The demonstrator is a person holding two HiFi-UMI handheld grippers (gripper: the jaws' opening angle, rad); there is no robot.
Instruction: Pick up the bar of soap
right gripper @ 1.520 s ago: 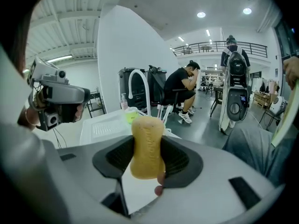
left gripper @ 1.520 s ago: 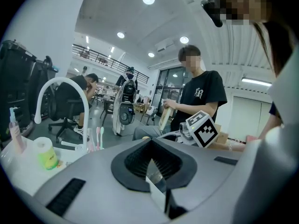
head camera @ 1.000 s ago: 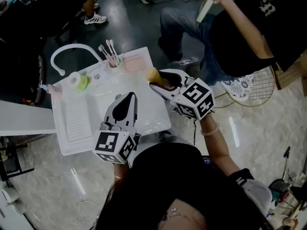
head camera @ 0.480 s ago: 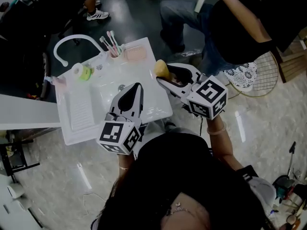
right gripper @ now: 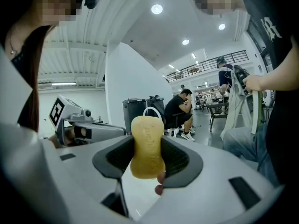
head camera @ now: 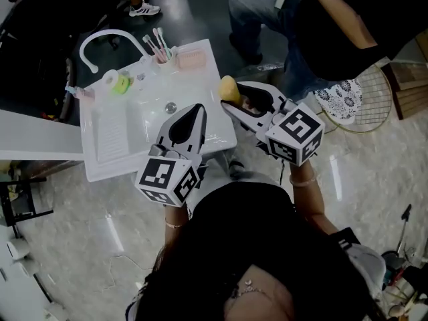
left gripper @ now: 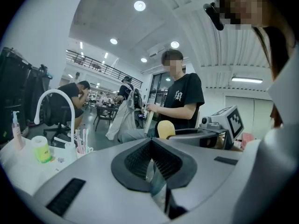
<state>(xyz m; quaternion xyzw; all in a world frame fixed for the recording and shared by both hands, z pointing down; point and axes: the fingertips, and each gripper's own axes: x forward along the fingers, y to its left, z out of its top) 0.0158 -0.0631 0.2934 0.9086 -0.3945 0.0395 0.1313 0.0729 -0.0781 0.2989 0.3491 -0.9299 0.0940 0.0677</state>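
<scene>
Glossy pale floor all around, with one white plastic-looking sink unit (head camera: 224, 139) sitting in the middle of it. Far left there's one curved white tap (head camera: 100, 40), then a small white roll with a green blob (head camera: 115, 82) next to it, and a ribbed draining section (head camera: 110, 139). Further along the back edge, one cup holding three toothbrushes (head camera: 159, 44), then one ridged pink soap dish (head camera: 191, 59). Left gripper (head camera: 199, 108) hovers over the basin, grey jaws pinched together at the tips with nothing between them. Right gripper (head camera: 231, 97) is off the sink's right edge, jaws clamped on the single bar of soap (head camera: 229, 87). It's yellow and rounded, and stands up between the textured black pads (right gripper: 176, 158). One seated person (head camera: 334, 25) on the right, plus a racket (head camera: 368, 109).
</scene>
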